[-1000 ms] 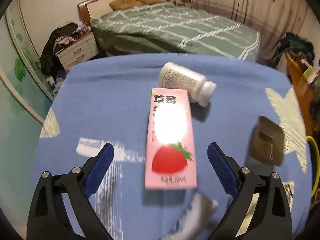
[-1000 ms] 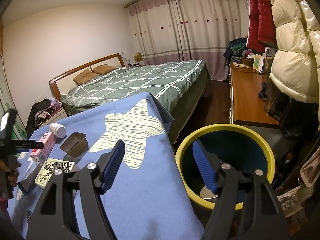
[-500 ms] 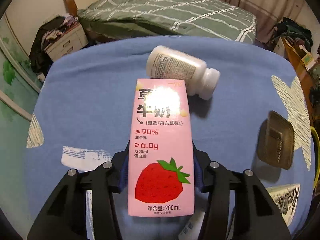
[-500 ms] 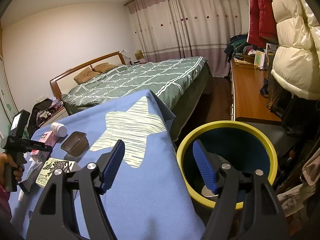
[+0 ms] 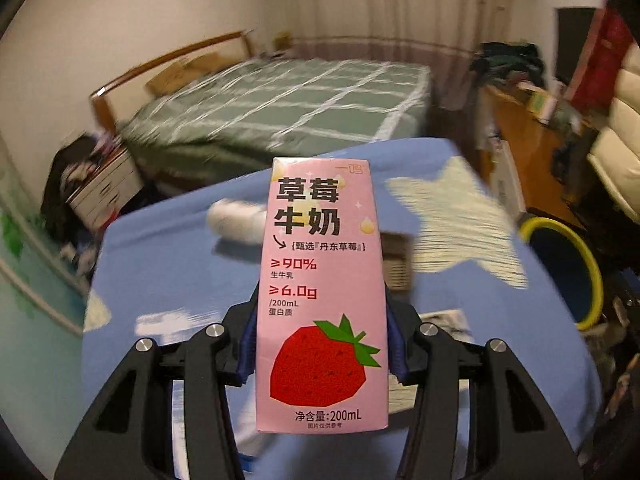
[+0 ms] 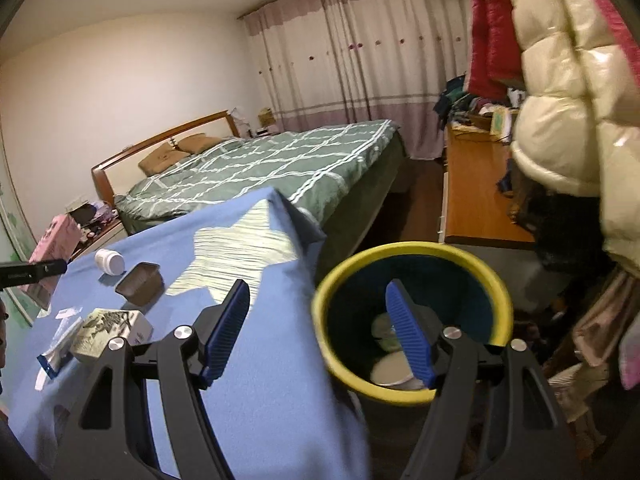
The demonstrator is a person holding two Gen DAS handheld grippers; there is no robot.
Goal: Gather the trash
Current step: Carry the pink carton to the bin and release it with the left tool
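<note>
My left gripper (image 5: 320, 344) is shut on a pink strawberry milk carton (image 5: 322, 296), held upright above the blue cloth (image 5: 168, 280). In the right wrist view the same carton (image 6: 54, 242) hangs at the far left. A white bottle (image 5: 236, 222) lies on the cloth behind it, beside a brown tray (image 6: 140, 283). A printed box (image 6: 110, 330) and some wrappers (image 6: 60, 348) lie nearer the front. My right gripper (image 6: 316, 330) is open and empty, over the cloth's edge and the yellow-rimmed bin (image 6: 412, 312).
The bin (image 5: 564, 272) stands on the floor right of the table and holds some trash. A green bed (image 6: 260, 168) is behind the table. A wooden desk (image 6: 476, 192) and hanging coats (image 6: 568, 92) fill the right side.
My left gripper closed on the carton, lifted it off the cloth and swung toward the right. The right gripper shifted slightly and stayed open.
</note>
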